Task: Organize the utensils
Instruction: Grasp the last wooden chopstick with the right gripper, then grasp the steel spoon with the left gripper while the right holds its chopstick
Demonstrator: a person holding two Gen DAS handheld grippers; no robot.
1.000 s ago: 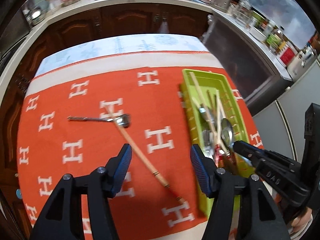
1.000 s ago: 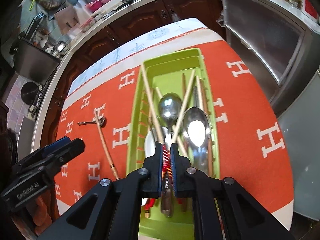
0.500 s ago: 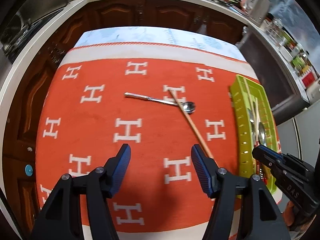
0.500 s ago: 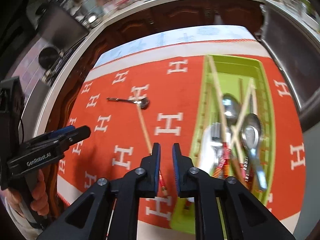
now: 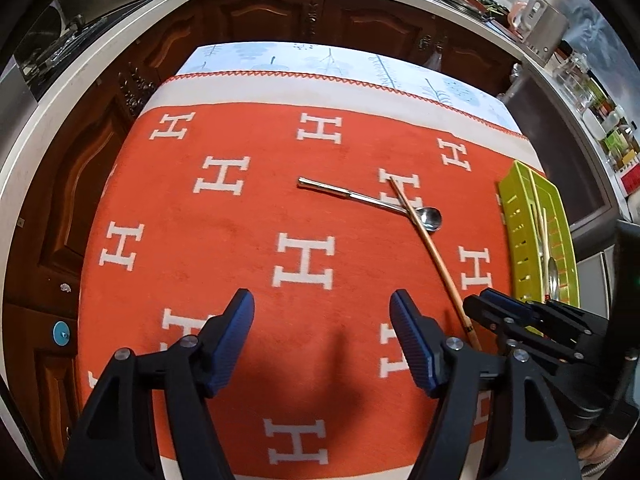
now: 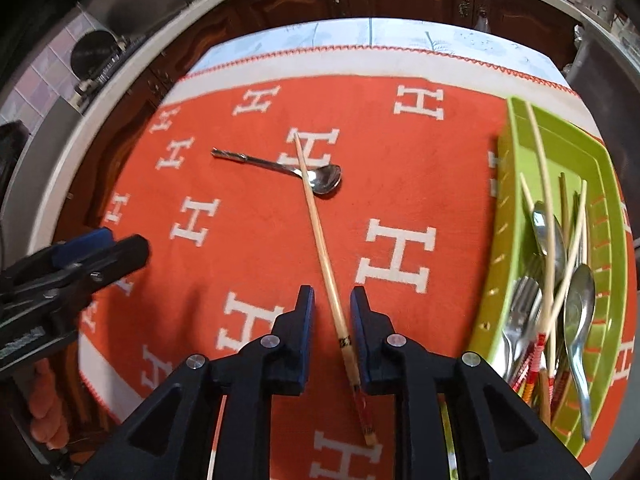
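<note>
Utensil sort, nearly complete: two items left on the worktop (image 5: pixel 248 216)

Green tray (image 6: pixel 520 152) at the right edge holds most spoons, forks, chopsticks; outstanding are a metal spoon (image 6: pixel 326 178) and one chopstick (image 6: pixel 320 236) lying across it. Right tongs (image 6: pixel 332 312) narrow, opening, straddle the chopstick without gripping it; left tongs (image 5: pixel 322 338) wide, opening, empty

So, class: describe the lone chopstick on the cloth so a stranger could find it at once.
Start at the orange cloth with white H marks, left of the green tray. The chopstick lies there, crossing a steel spoon. It is the only wooden stick outside the tray.
</note>
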